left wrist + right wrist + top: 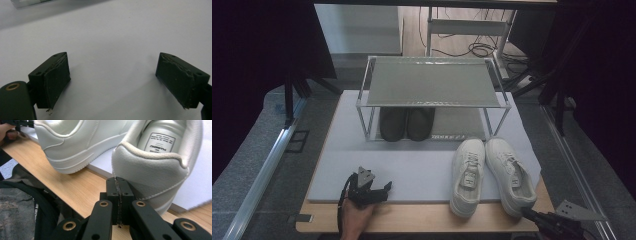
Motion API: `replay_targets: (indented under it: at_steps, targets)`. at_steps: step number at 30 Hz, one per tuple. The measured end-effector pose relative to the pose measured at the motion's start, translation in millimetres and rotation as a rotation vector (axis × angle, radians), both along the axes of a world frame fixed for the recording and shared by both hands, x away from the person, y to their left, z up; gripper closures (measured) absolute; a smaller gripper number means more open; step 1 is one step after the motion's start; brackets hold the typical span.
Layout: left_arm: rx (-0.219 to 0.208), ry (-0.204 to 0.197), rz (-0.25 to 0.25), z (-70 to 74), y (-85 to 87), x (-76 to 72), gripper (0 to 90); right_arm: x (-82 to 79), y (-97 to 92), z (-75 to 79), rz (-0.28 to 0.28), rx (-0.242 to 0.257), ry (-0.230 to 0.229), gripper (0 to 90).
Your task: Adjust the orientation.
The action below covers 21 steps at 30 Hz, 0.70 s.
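Note:
A pair of white sneakers stands on the grey mat at the front right, heels over the wooden table edge. My right gripper is at the heel of the right sneaker. In the right gripper view its jaws are shut together, with nothing between them, and the tips rest against that sneaker's heel. The left sneaker lies beyond it. My left gripper, held in a hand at the front left, lies low over the mat. Its jaws stand wide open and hold nothing.
A metal two-tier shoe rack stands at the back of the mat. A pair of dark shoes sits on its lower shelf at the left. Bare wooden table runs along the front edge. Cables lie on the floor behind.

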<state>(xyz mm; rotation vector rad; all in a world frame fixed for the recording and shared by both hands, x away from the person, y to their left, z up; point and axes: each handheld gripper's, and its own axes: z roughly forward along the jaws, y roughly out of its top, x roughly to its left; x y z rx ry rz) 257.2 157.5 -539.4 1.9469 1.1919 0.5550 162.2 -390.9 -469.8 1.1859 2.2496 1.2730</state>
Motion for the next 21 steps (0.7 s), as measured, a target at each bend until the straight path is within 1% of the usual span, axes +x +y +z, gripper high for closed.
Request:
replay_targets:
  at_steps: [5,7,8,9,10,11,12,13,16,17,18,19,21]
  targets:
    - [0.000,0.000,0.000,0.0,0.0,0.0,11.6,-2.6,-12.3,1.1,-0.030,-0.009,-0.006,90.0]
    - [0.000,0.000,0.001,0.0,-0.1,0.0,11.6,-4.0,-18.8,2.0,-0.057,-0.012,-0.011,90.0]
    - [0.000,0.000,0.001,0.0,-0.1,0.0,11.6,-5.1,-24.0,2.8,-0.106,-0.042,-0.020,90.0]
    - [0.000,0.000,0.001,0.0,-0.1,0.0,11.6,-5.1,-24.0,2.8,-0.106,-0.042,-0.020,90.0]
    - [0.000,0.000,0.001,0.0,-0.2,0.0,11.6,-5.0,-26.8,2.3,-0.148,-0.085,-0.030,90.0]
    - [0.000,0.000,0.001,0.0,-0.2,0.0,11.6,-4.5,-31.5,1.2,-0.165,-0.097,-0.024,90.0]
    - [-0.001,0.000,0.002,0.0,-0.2,0.0,11.6,-4.4,-34.5,0.4,-0.165,-0.076,-0.018,90.0]
    - [0.000,0.000,0.002,0.0,-0.2,0.0,11.6,-4.8,-38.0,-0.6,-0.164,-0.044,-0.014,90.0]
    - [-0.001,0.000,0.002,-0.1,-0.2,0.1,11.6,-6.4,-37.7,0.4,-0.164,-0.051,-0.019,90.0]
    - [-0.001,0.000,0.002,0.0,-0.3,0.0,11.6,-7.2,-34.7,2.9,-0.137,-0.037,-0.024,90.0]
    - [0.000,0.000,0.002,0.0,-0.2,0.0,11.6,-7.2,-34.7,2.9,-0.137,-0.037,-0.024,90.0]
    - [0.000,0.000,0.002,0.0,-0.2,0.0,11.6,-7.7,-32.1,4.1,-0.125,-0.037,-0.026,90.0]
    - [0.000,0.000,0.002,0.0,-0.3,0.0,11.6,-8.0,-25.9,4.8,-0.083,-0.017,-0.022,90.0]
